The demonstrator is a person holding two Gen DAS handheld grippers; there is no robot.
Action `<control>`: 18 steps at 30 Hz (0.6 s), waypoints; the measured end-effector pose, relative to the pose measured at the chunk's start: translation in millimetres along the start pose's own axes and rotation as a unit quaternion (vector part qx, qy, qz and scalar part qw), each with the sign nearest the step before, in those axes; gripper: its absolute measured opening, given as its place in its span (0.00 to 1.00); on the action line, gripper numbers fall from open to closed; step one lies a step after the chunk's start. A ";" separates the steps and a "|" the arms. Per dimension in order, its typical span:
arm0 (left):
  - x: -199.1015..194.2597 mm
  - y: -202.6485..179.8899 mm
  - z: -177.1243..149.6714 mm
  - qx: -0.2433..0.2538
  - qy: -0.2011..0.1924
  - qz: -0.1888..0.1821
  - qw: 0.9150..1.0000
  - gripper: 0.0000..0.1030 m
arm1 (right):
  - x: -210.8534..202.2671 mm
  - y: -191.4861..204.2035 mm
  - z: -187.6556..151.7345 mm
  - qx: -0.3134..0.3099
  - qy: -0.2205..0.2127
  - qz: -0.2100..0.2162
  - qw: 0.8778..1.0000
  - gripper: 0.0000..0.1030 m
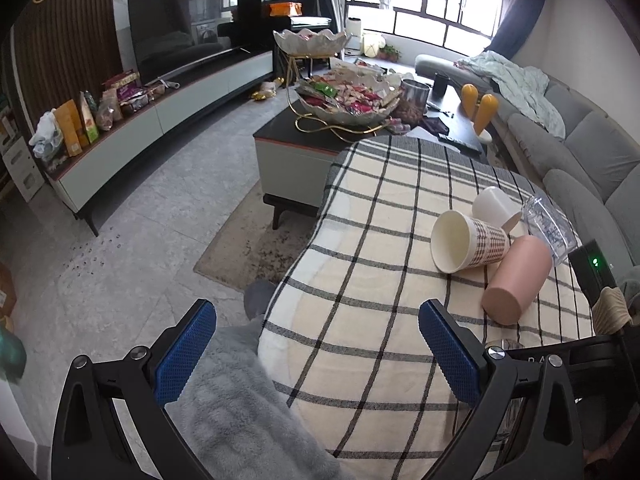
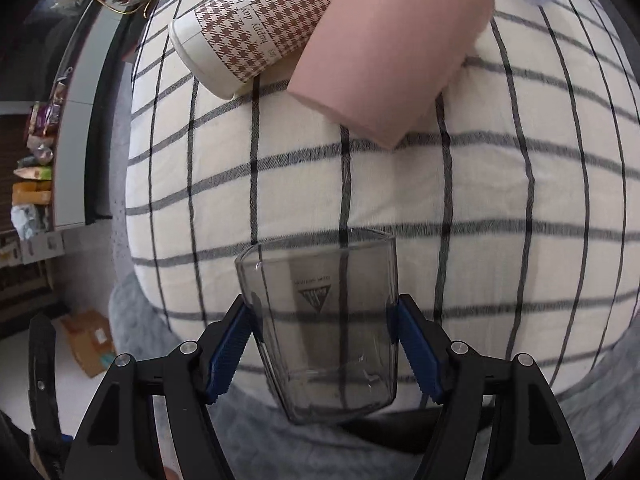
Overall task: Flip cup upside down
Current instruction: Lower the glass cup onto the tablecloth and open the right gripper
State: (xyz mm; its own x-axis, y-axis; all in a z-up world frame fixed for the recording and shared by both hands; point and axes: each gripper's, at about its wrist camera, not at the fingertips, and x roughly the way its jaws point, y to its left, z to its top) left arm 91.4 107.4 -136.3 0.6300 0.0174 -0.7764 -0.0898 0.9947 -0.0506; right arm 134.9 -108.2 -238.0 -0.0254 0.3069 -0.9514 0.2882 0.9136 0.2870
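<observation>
Our right gripper is clamped on the smoky clear cup, held over the near edge of the checked cloth. Our left gripper hangs with its blue pads apart. Farther off lie a pink cup and a houndstooth paper cup.

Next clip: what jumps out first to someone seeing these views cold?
The right gripper is clamped on a clear smoky plastic cup above the checked cloth. Beyond it, a pink cup and a houndstooth paper cup lie toppled together. The left gripper is open and holds nothing.
</observation>
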 end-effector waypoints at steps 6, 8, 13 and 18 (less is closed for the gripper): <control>-5.4 -5.1 -11.2 0.012 -0.007 -0.033 0.999 1.00 | 1.9 6.3 -2.6 -0.032 -0.014 0.010 0.999 0.79; -14.8 -7.5 -17.8 0.017 -0.020 -0.041 0.999 1.00 | 0.8 8.3 -15.2 -0.037 -0.034 0.017 0.999 0.81; -37.7 -21.2 -38.6 0.037 -0.056 -0.051 0.996 1.00 | -35.9 -7.9 -44.4 -0.045 -0.131 0.029 0.990 0.84; -59.3 -50.4 -72.6 0.071 -0.115 -0.076 0.988 1.00 | -84.1 -46.4 -92.1 -0.035 -0.277 -0.004 0.960 0.89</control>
State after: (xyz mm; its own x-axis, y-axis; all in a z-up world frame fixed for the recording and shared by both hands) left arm 2.6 48.9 -133.3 0.7884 -0.1267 -0.6020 0.1185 0.9915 -0.0536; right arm 35.5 -151.8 -161.0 0.4915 0.1277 -0.8615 0.2246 0.9371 0.2671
